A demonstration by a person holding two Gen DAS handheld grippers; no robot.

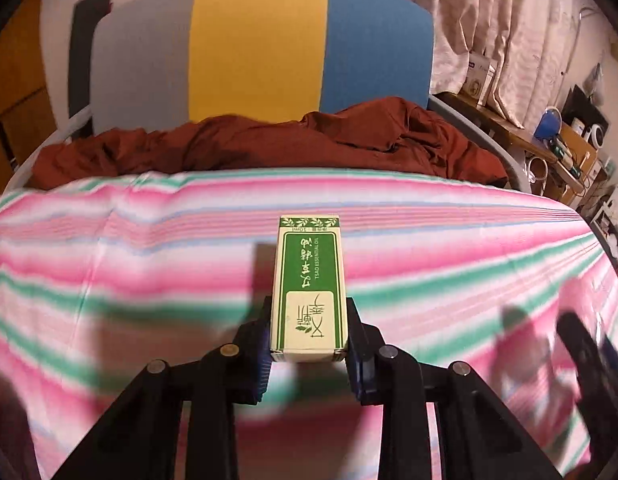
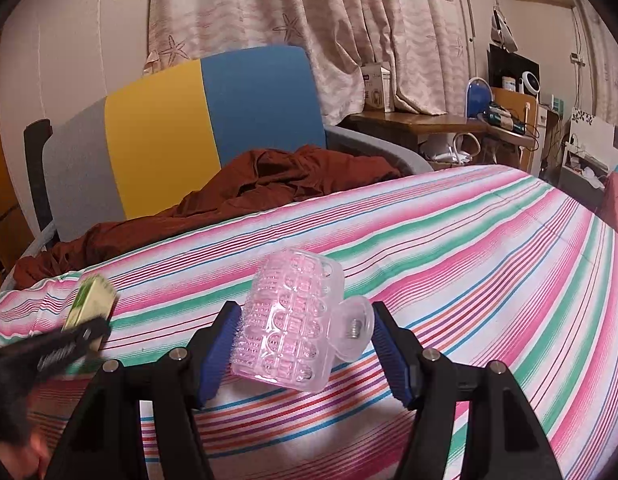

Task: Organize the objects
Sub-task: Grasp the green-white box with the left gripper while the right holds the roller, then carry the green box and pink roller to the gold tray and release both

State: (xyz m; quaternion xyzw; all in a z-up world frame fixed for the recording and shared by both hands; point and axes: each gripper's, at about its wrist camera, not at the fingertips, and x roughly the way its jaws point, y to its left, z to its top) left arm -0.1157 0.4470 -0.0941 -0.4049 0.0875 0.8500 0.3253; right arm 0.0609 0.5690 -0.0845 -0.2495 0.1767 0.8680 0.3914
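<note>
A green and cream essential-oil box [image 1: 309, 280] sticks forward out of my left gripper [image 1: 309, 320], whose blue pads are shut on its near end, above the striped bedsheet [image 1: 429, 240]. The right wrist view shows the same box [image 2: 91, 296] and left gripper [image 2: 81, 336] blurred at the left edge. My right gripper [image 2: 303, 320] is shut on a clear pink plastic hair roller clip [image 2: 293, 320], one pad on its bristles and the other on its round lever. In the left wrist view the right gripper [image 1: 581, 344] is a dark blur at the right.
A rust-red cloth [image 1: 269, 144] lies bunched at the far edge of the bed, against a chair back [image 1: 257, 48] in grey, yellow and blue. A cluttered wooden desk [image 2: 429, 124] and curtains [image 2: 309, 20] stand beyond, at the right.
</note>
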